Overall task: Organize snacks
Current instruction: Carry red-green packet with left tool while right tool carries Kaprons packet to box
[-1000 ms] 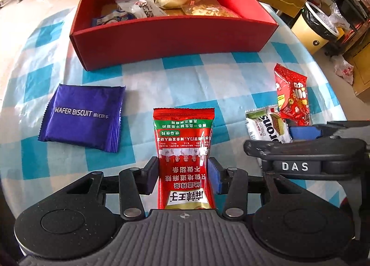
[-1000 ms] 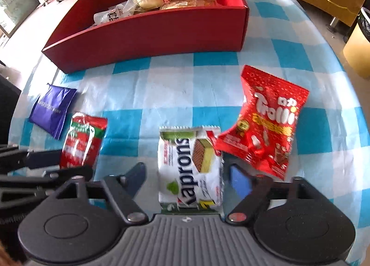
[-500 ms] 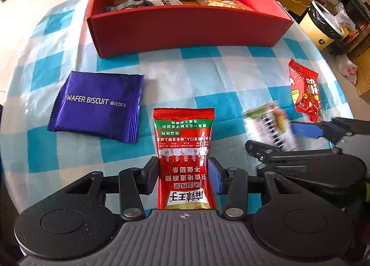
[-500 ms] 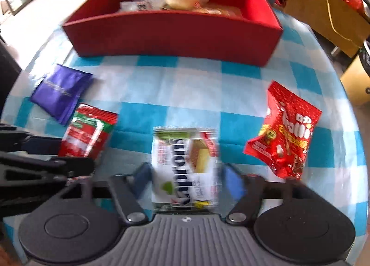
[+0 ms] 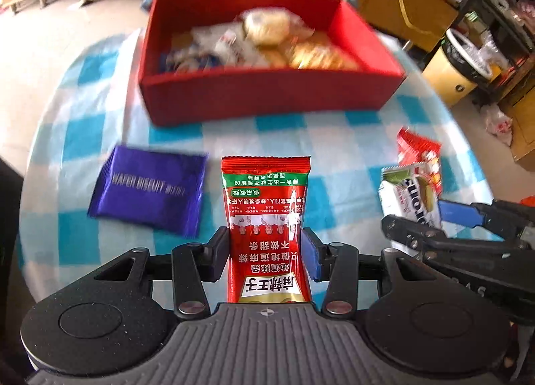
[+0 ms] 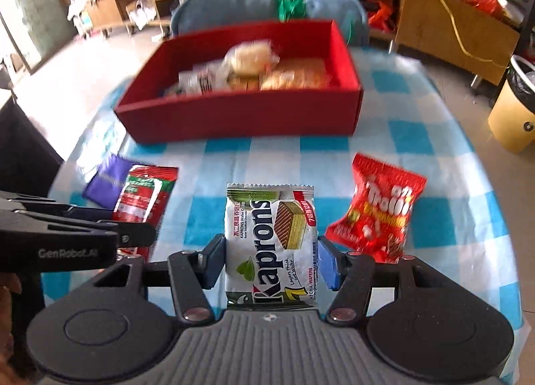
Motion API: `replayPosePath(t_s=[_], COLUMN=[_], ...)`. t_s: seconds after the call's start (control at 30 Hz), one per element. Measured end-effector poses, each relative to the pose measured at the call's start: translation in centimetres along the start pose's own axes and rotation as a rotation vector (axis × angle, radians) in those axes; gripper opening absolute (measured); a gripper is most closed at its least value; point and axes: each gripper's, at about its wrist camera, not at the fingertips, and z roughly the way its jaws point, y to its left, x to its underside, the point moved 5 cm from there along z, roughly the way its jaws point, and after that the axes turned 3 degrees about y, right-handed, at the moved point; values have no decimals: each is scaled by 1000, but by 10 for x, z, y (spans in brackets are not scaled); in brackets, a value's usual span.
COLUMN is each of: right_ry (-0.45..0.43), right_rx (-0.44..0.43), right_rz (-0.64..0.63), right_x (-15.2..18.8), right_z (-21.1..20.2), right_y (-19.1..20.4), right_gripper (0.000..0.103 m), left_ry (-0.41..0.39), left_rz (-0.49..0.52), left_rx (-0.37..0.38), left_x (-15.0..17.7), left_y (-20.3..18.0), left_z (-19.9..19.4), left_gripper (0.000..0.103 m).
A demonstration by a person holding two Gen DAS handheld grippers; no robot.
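The right gripper [image 6: 271,258] has just closed on the Kaprons wafer pack [image 6: 270,244]; the left gripper [image 5: 266,254] clamps the red spicy-snack packet [image 5: 266,227]. Both now hang lifted, short of the red box [image 5: 267,97], ready for boxing.

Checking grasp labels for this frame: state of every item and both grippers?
left gripper: shut on red-green snack packet, lifted
right gripper: shut on Kaprons wafer pack, lifted
purple wafer biscuit pack: flat on tablecloth, untouched
red Trolli bag: lying on tablecloth, untouched
red box: open, already holds several snacks
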Motion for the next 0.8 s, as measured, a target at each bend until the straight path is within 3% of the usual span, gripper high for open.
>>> replayPosePath(t_s=[0.47,0.8], right_ry=[-72,-116], right_rx=[-6,-1], right_rz=[36,40], right_x=[-53,-94], right_z=[-5,-1], right_y=[-7,-9], right_gripper=[52,52], left_ry=[-82,-146], left_rz=[-13,-19], left_rx=[32,12], left_x=[-60,-96], left_y=[-6,-3], left_z=[-8,-17], left_gripper=[53,53])
